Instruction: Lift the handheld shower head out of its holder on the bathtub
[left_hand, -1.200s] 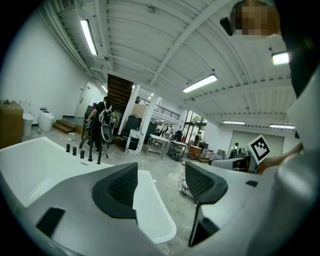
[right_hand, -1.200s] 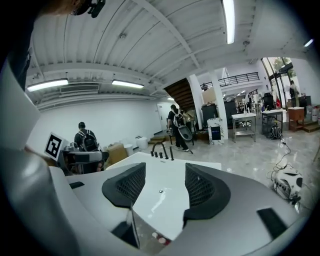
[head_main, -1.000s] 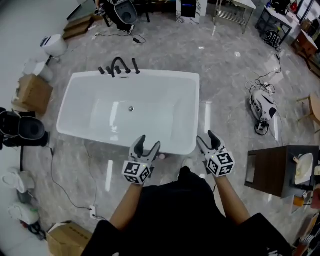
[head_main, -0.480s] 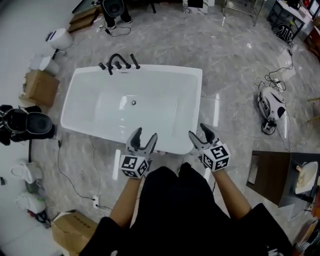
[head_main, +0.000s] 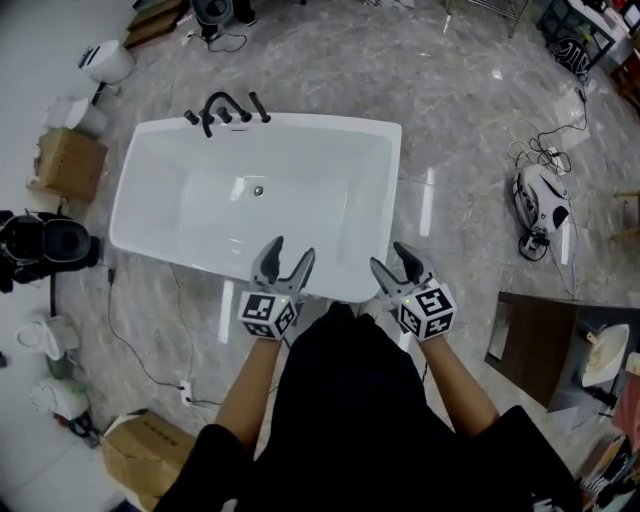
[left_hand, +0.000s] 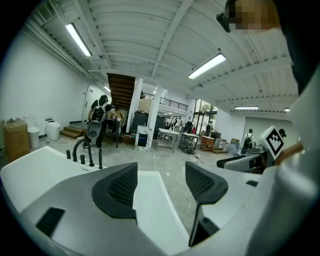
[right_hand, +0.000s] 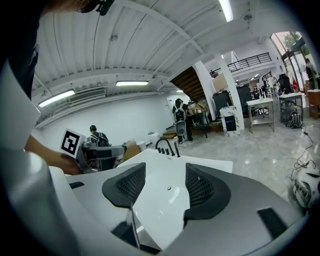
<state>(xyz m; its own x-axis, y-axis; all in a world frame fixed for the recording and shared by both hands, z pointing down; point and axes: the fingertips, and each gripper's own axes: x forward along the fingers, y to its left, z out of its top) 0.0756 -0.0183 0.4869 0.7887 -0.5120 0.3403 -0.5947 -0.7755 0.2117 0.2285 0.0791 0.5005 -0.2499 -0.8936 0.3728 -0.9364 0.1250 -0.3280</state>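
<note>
My two grippers over a white bathtub, near rim.
My left gripper and right gripper gape empty; the black shower head stands upright at eleven o'clock, on the far rim.

You are facing one white bathtub and holding two grippers, the left gripper and right gripper; two cardboard boxes are sitting at your left.
</note>
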